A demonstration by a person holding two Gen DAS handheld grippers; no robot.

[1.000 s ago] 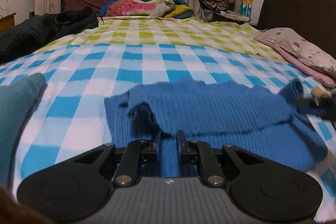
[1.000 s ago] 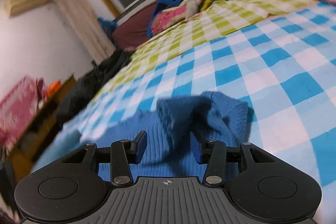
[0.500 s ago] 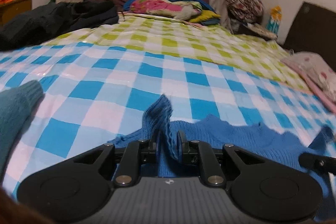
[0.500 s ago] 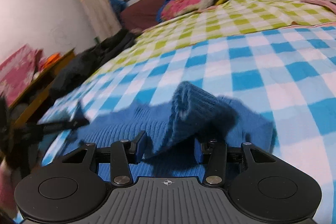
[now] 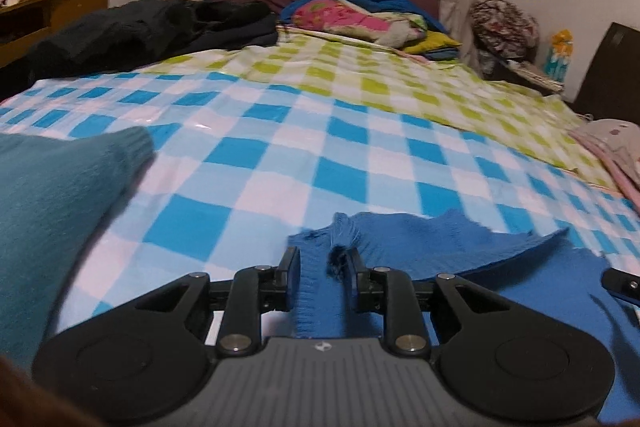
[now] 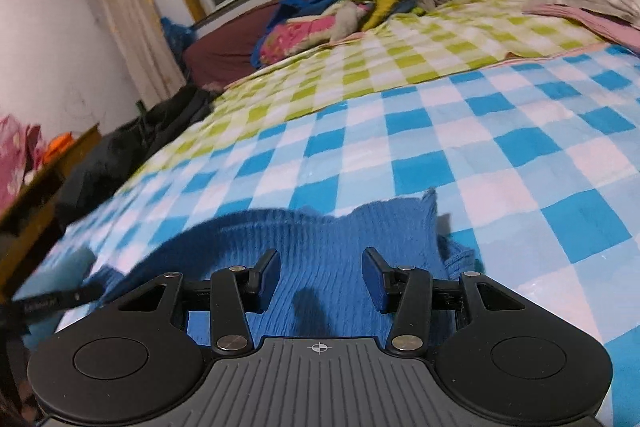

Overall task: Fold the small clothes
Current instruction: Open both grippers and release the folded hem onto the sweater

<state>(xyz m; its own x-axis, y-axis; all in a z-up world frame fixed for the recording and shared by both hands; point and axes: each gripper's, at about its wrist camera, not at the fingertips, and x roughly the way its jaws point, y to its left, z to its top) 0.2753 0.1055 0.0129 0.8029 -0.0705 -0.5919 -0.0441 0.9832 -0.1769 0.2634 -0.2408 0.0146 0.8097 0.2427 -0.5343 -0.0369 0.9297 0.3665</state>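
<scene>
Teal knit [image 5: 60, 195], perhaps a sleeve, shows clearly only left-wrist.

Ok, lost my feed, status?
Left gripper opening, sweater edge between jaws. Right gripper open over sweater. Teal knit lies left, apart.
</scene>
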